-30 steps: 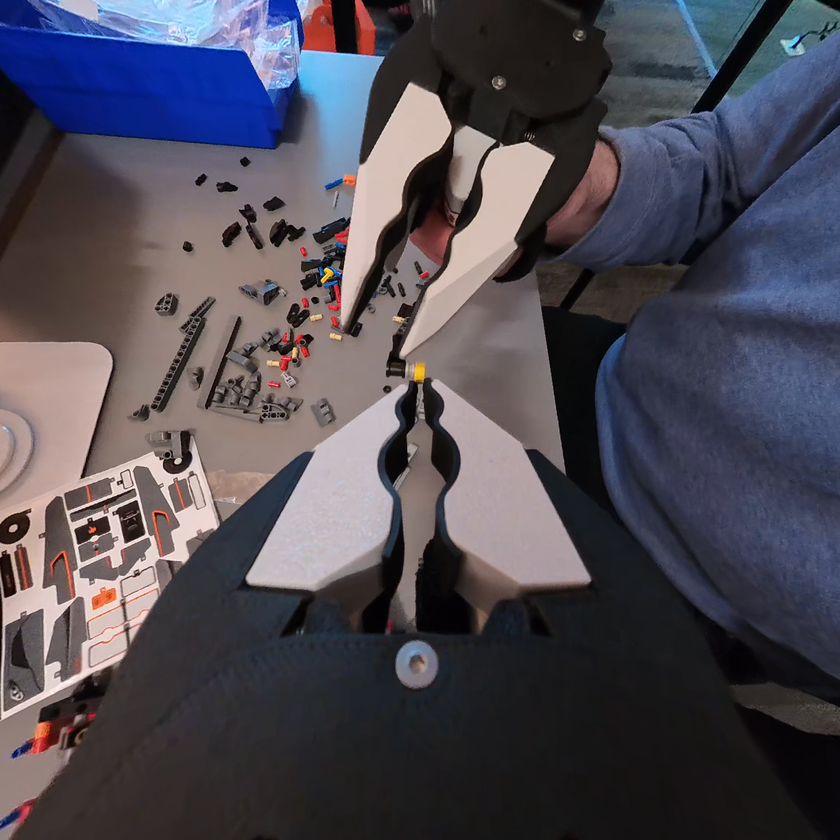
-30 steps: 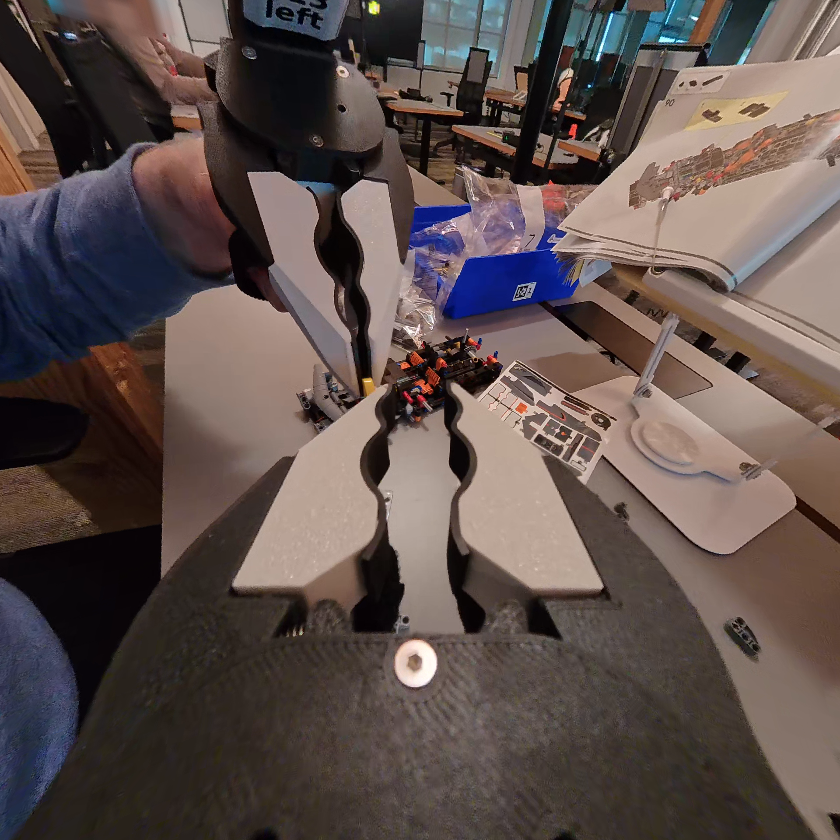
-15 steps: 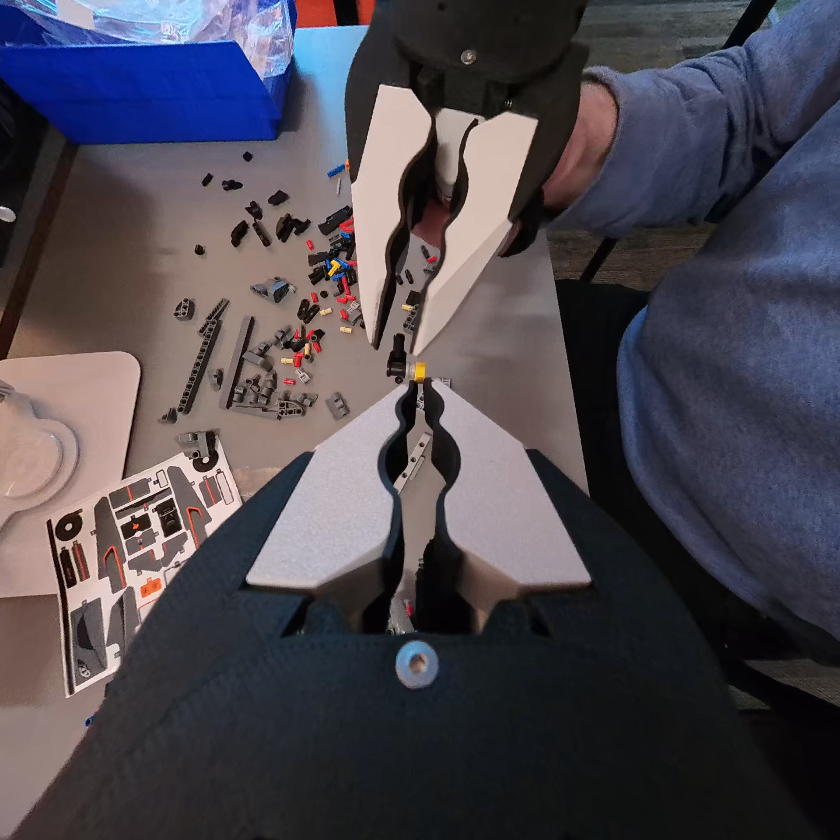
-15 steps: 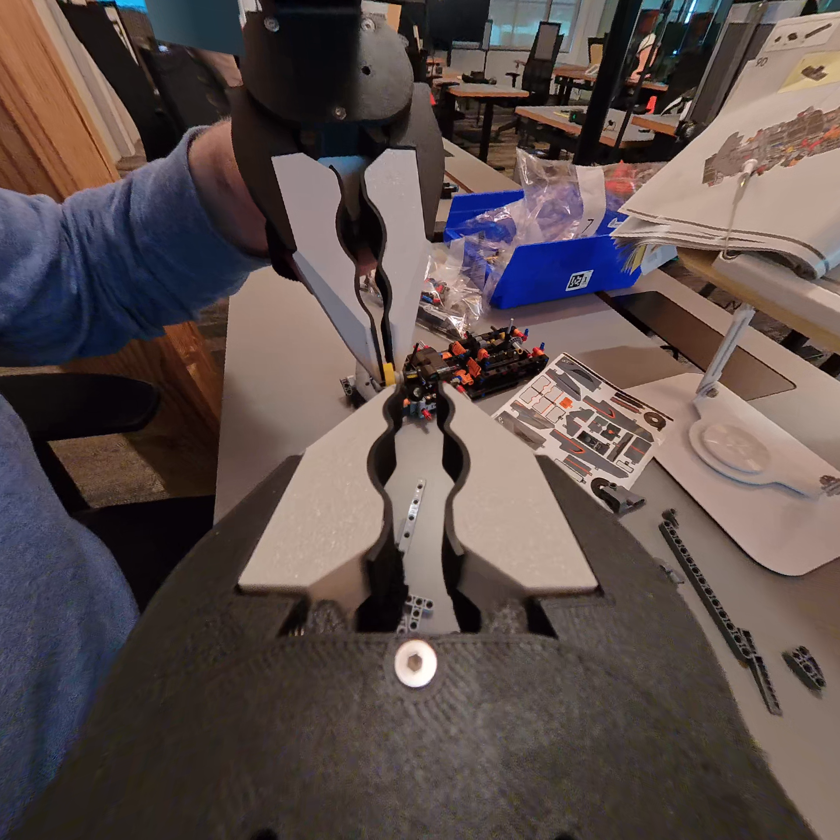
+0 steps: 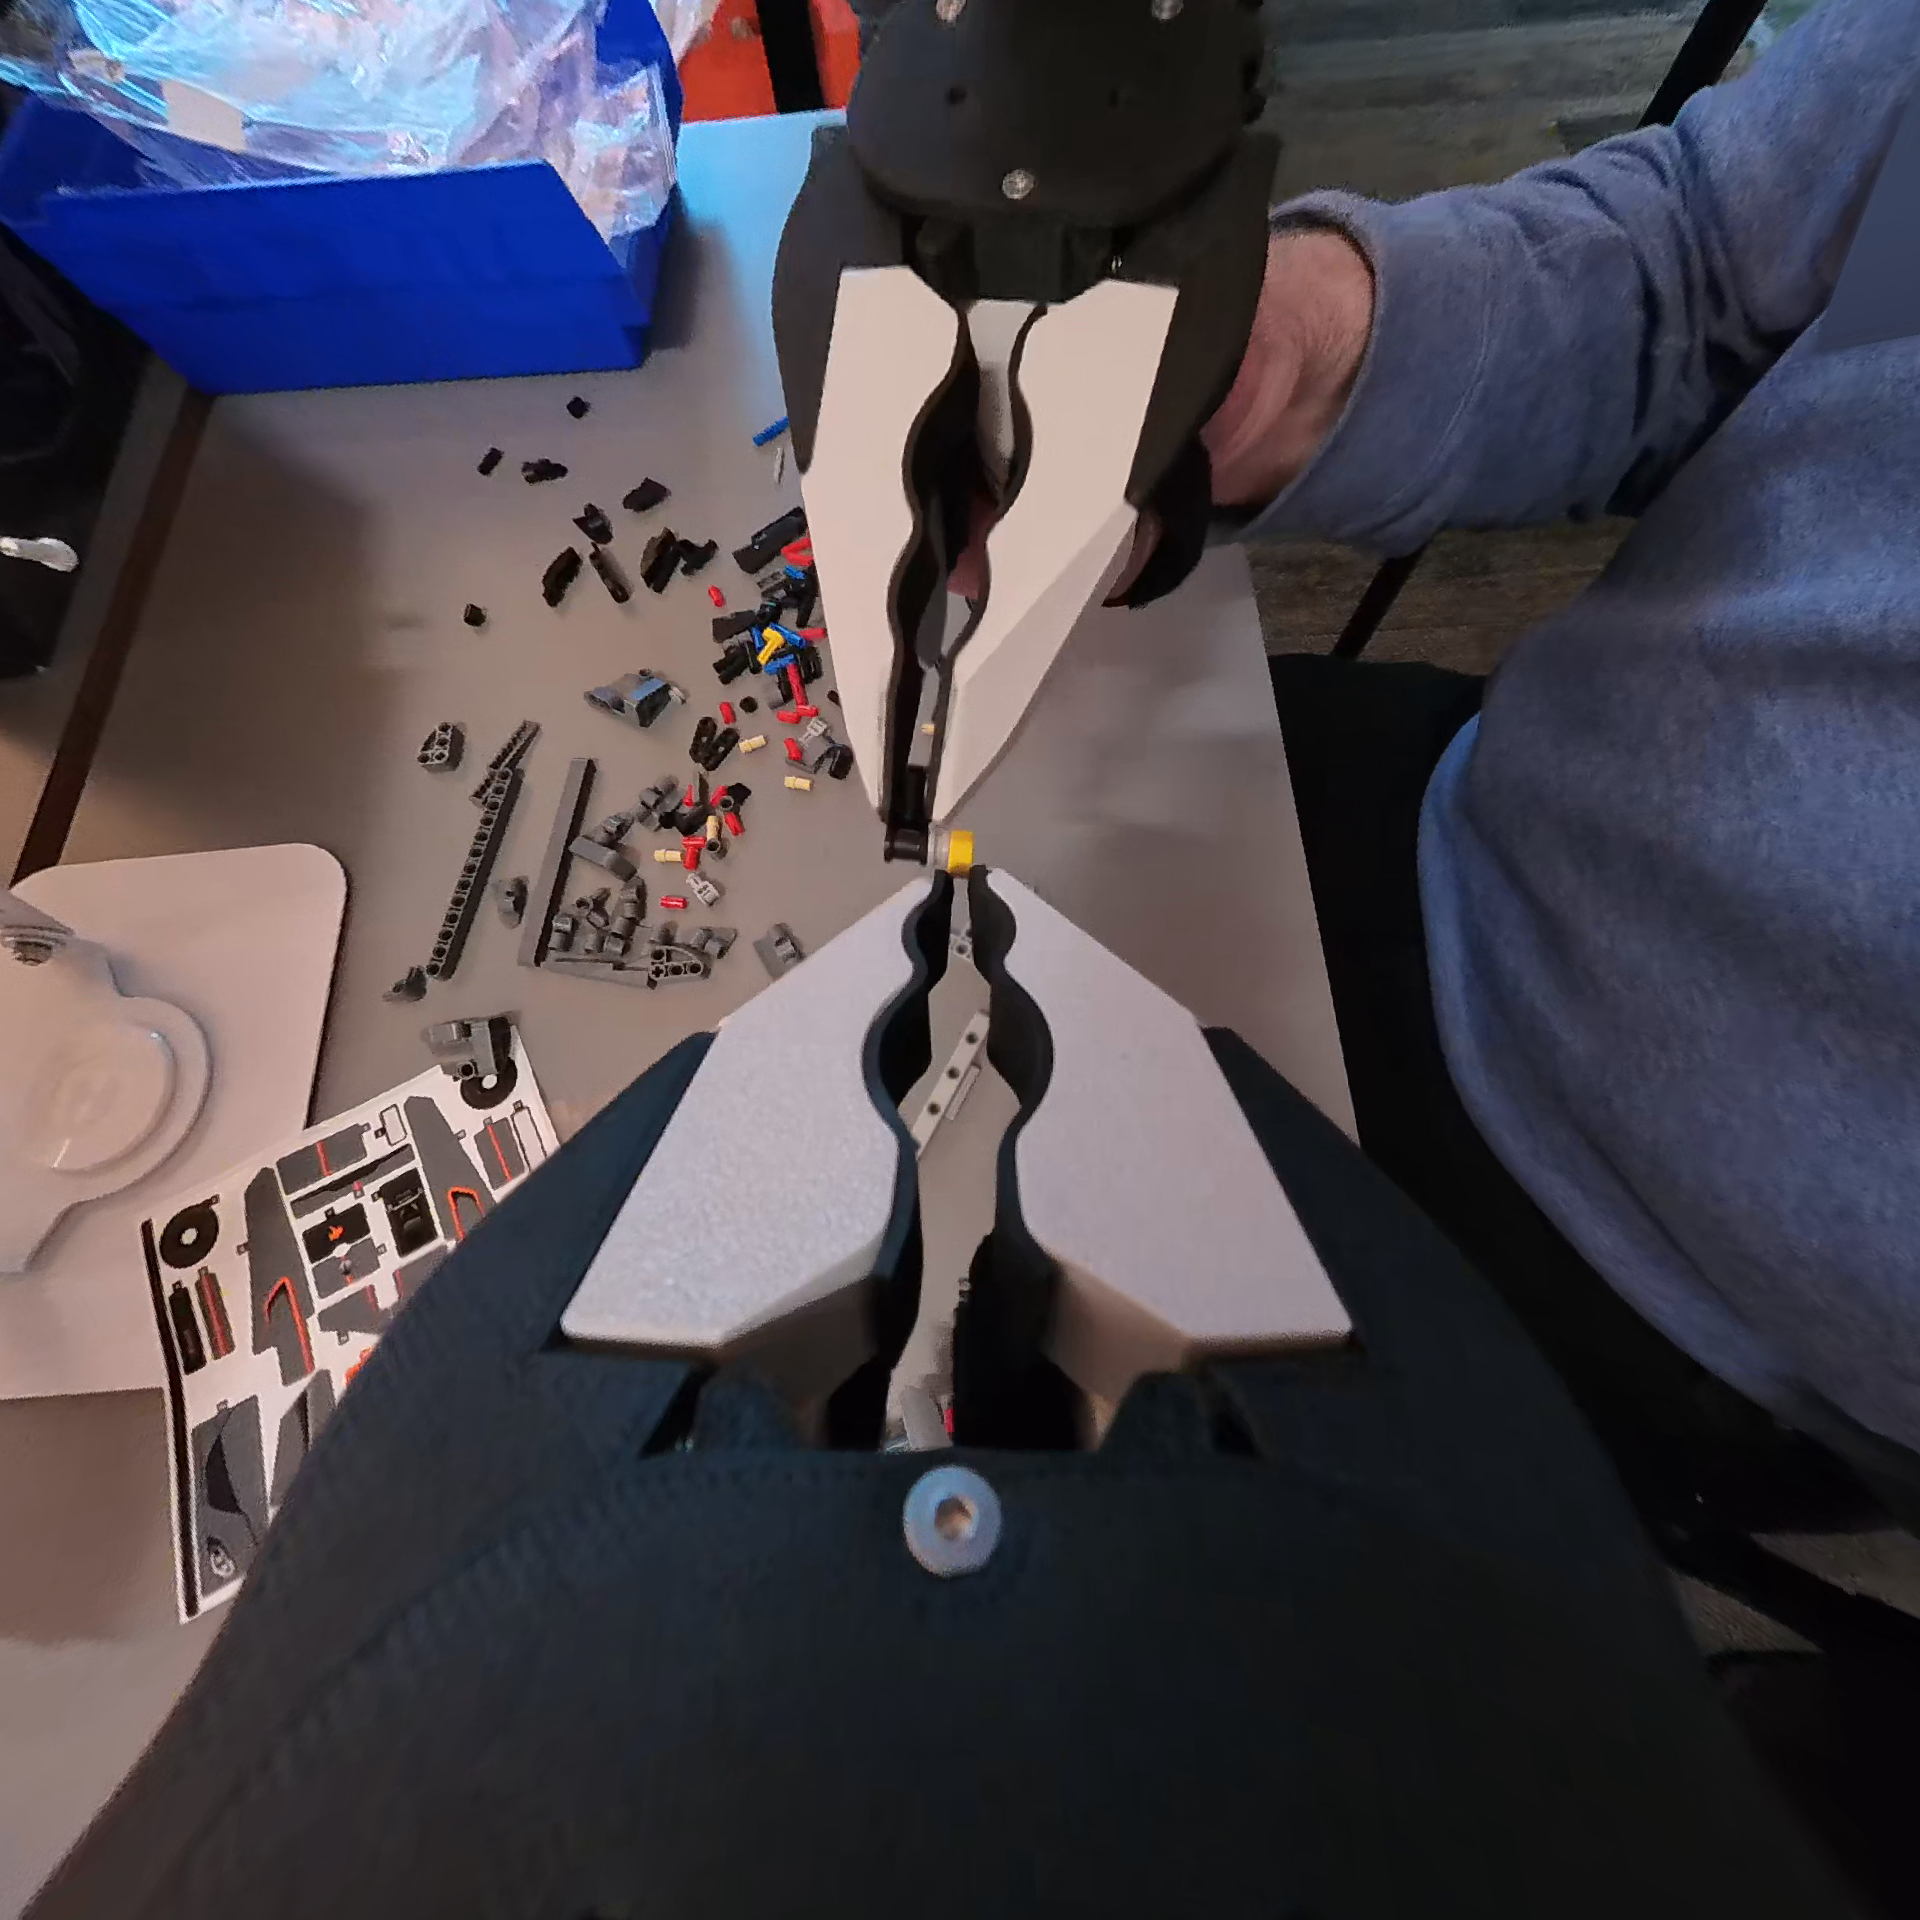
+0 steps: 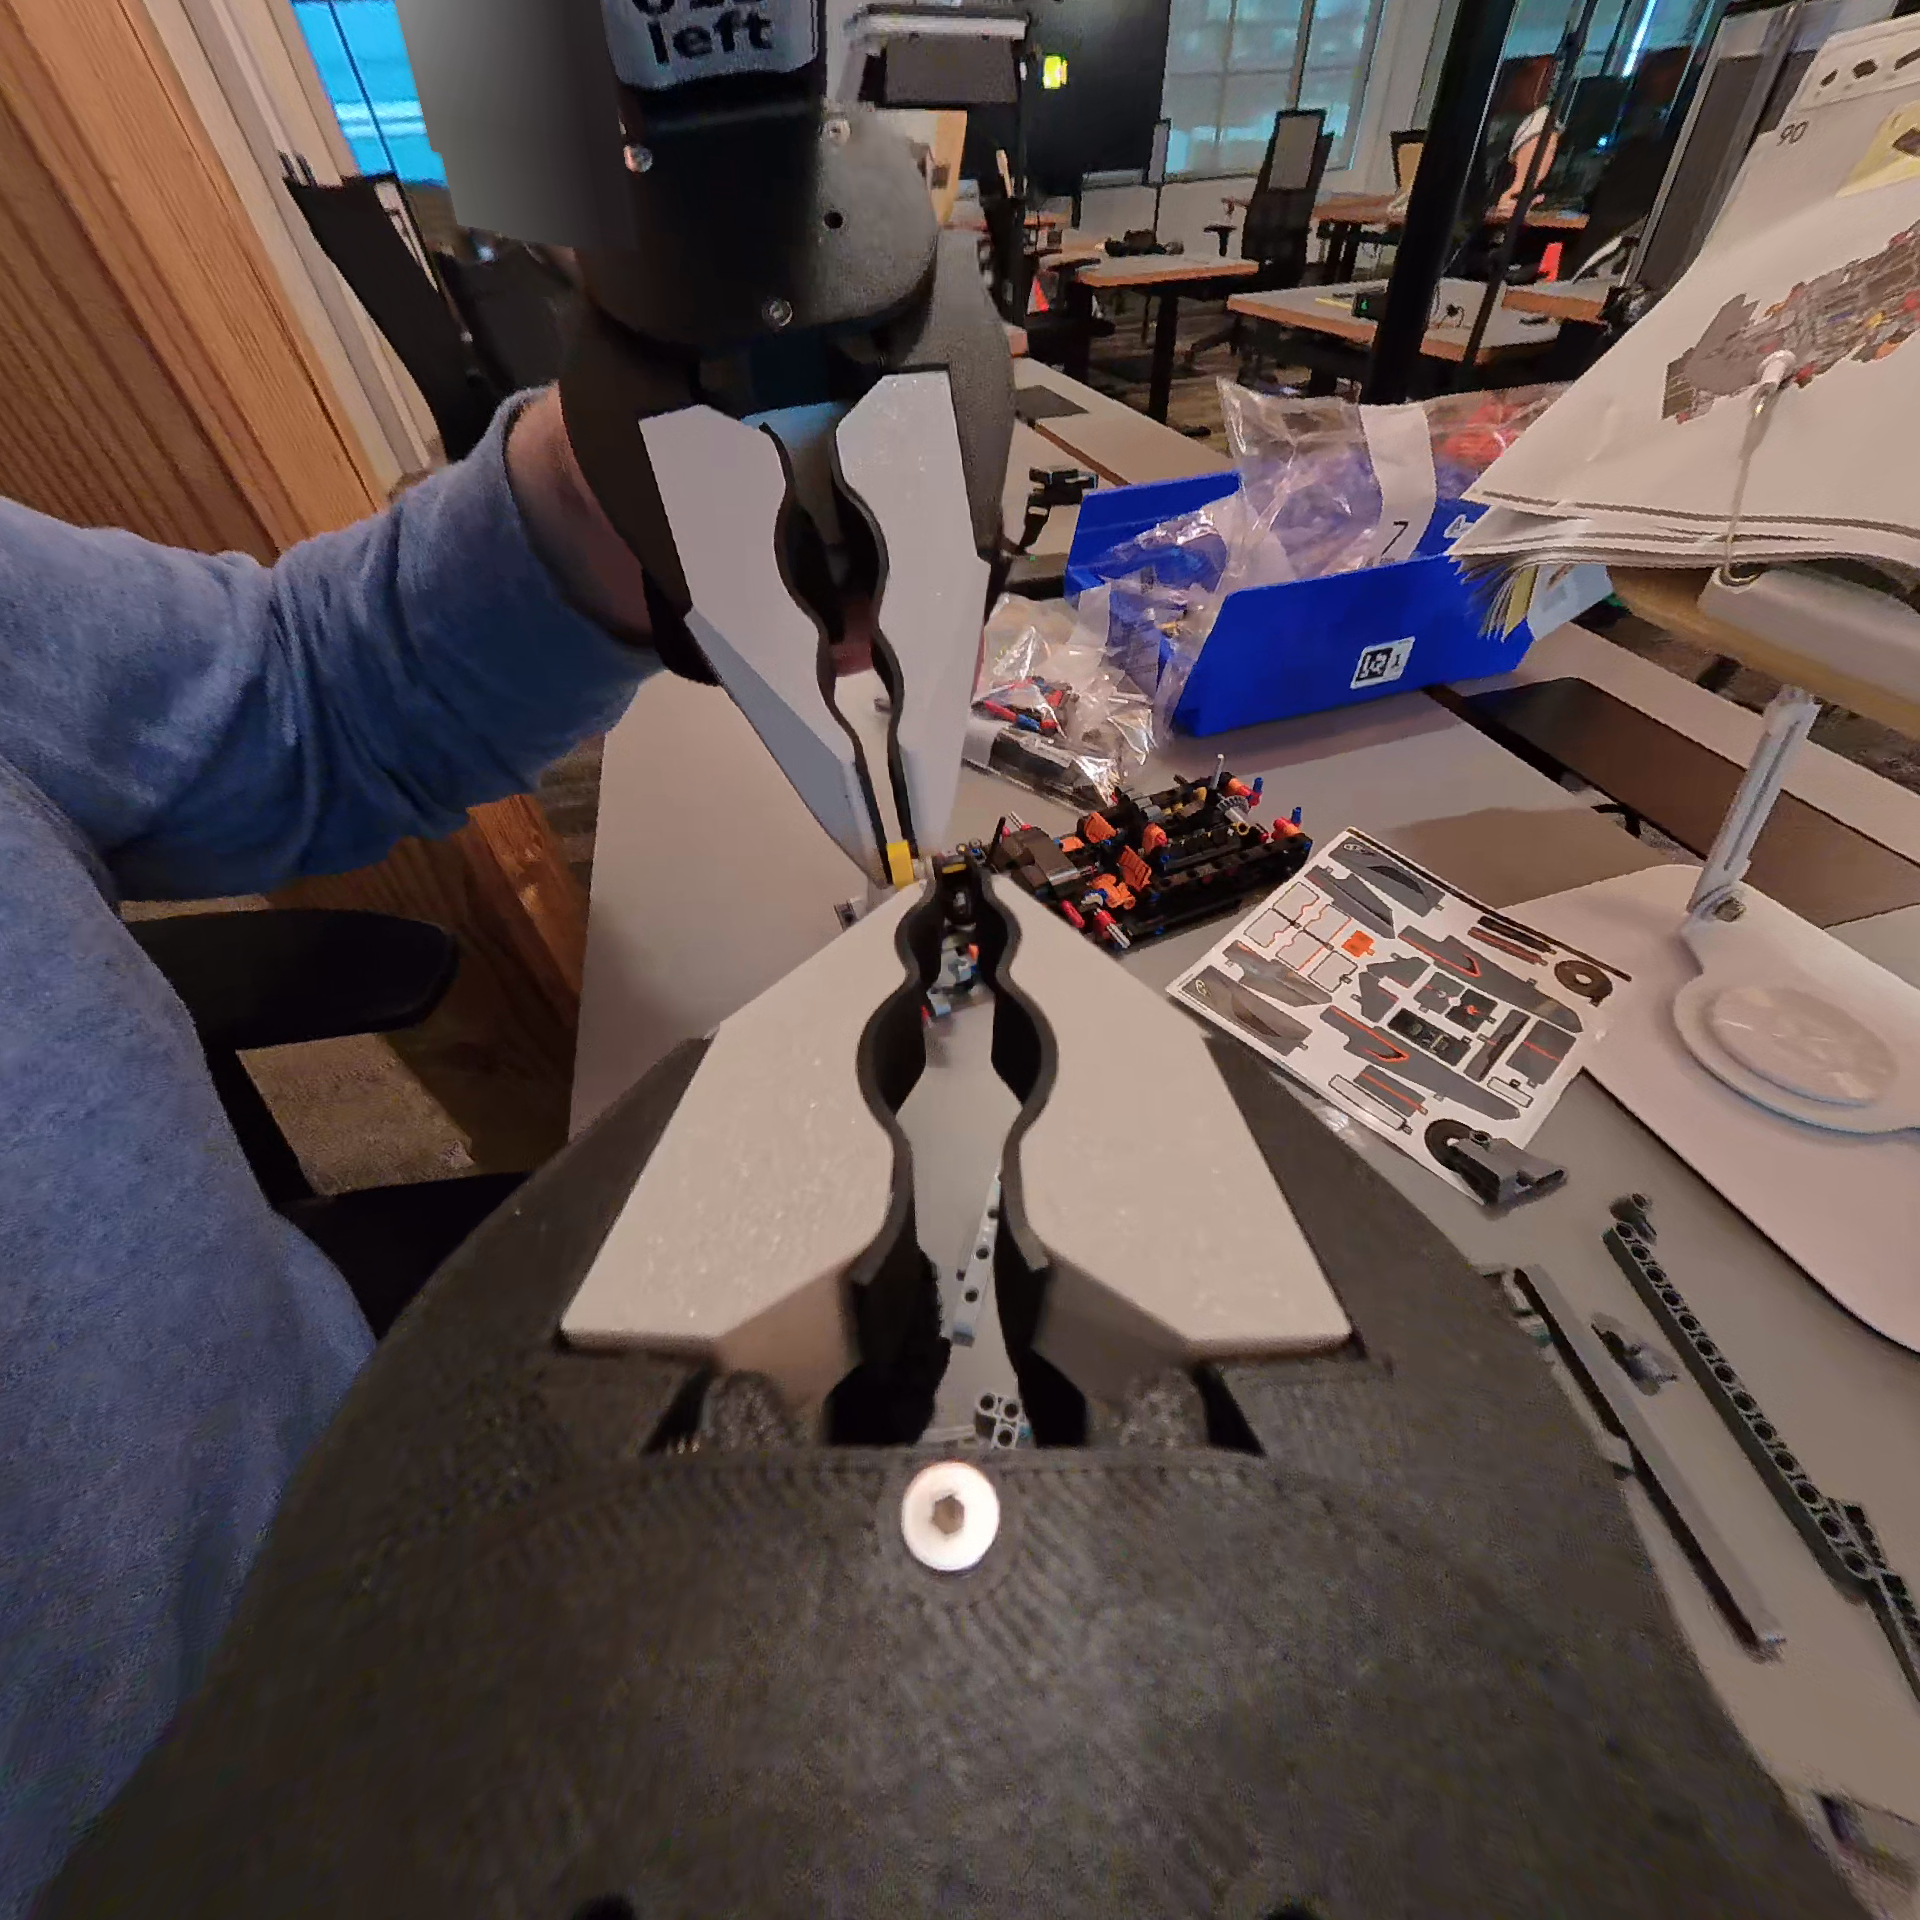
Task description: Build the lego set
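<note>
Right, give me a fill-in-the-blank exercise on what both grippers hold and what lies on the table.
1. The left gripper pinches a small bush that is grey and ____.
2. The right gripper grips a small ____ connector piece.
3. The plastic storage bin is coloured ____.
4. The printed sticker sheet lies beside the part-built ____.

Missing: yellow; black; blue; model

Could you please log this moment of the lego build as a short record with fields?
left gripper: shut on a small axle piece with yellow bush
right gripper: shut on a black connector, meeting the axle's end
loose parts: scattered on the grey table
chassis assembly: on the table, beside the sticker sheet
</note>
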Demonstrator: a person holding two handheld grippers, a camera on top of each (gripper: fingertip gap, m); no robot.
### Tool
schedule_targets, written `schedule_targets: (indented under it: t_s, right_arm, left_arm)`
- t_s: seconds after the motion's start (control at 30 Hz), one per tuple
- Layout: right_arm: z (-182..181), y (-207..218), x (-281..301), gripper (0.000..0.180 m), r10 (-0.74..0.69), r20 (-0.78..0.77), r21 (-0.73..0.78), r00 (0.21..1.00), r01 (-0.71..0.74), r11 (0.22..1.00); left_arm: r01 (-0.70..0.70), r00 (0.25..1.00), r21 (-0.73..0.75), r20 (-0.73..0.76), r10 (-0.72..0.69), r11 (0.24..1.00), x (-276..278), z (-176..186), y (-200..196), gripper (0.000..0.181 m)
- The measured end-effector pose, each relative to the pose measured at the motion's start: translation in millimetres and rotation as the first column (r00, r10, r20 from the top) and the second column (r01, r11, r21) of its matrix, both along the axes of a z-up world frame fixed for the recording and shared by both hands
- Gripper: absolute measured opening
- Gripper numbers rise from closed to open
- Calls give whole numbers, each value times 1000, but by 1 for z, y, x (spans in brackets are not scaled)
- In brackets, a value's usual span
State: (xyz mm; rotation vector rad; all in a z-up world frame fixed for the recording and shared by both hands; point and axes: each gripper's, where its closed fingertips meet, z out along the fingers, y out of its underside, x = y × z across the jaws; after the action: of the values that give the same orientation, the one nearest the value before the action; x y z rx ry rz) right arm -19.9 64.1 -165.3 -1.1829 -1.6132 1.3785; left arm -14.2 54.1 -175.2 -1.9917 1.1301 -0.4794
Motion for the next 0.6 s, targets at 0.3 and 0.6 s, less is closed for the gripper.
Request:
schedule_targets:
  t_s: [0.3, 0.6]
  right_arm:
    - [11, 3, 1, 1, -8, -66, -60, 998, 4, 998]
    - [18, 7, 3, 1, -22, -105, -101, 994, 11, 995]
  left_arm:
    - [-11, 999, 41, 44, 9, 999, 1, 9, 3, 2]
    - [-28, 995, 86, 100, 19, 996, 2, 17, 7, 2]
